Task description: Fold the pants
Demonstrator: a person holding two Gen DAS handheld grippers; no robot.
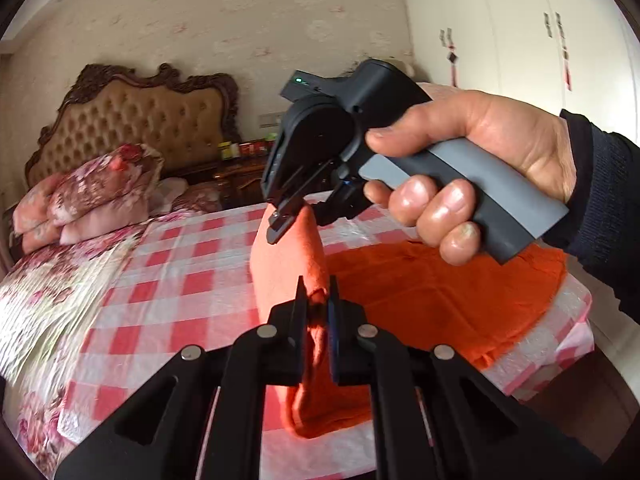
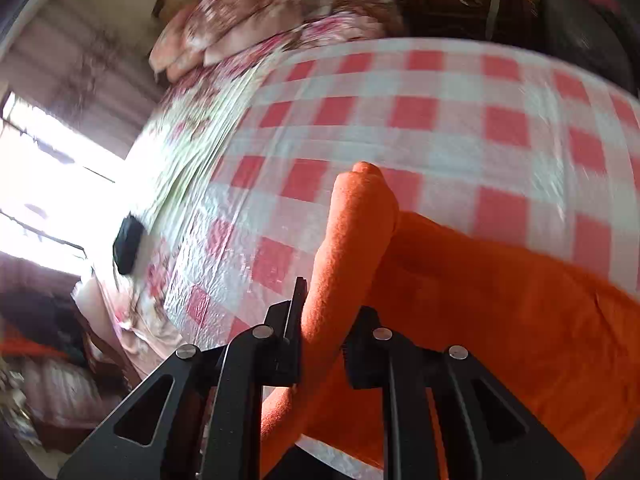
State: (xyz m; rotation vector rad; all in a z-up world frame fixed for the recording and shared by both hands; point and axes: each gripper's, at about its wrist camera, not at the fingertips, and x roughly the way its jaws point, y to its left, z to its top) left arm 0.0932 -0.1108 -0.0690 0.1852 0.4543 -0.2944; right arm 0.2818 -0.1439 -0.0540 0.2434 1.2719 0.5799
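Note:
The orange pants (image 1: 420,280) lie on the red-and-white checked cover (image 1: 180,264) of the bed. My left gripper (image 1: 318,300) is shut on one lifted edge of the pants. My right gripper (image 1: 280,220), held by a hand, is shut on the same lifted edge farther away, so the cloth stands up between the two. In the right wrist view the right gripper (image 2: 324,320) pinches an orange fold (image 2: 352,232) raised above the rest of the pants (image 2: 500,300).
Floral pillows (image 1: 92,196) and a tufted headboard (image 1: 132,120) stand at the far end of the bed. A nightstand with jars (image 1: 244,152) is behind the right gripper. White wardrobe doors (image 1: 520,40) are on the right. A small black object (image 2: 128,244) lies on the bed's left side.

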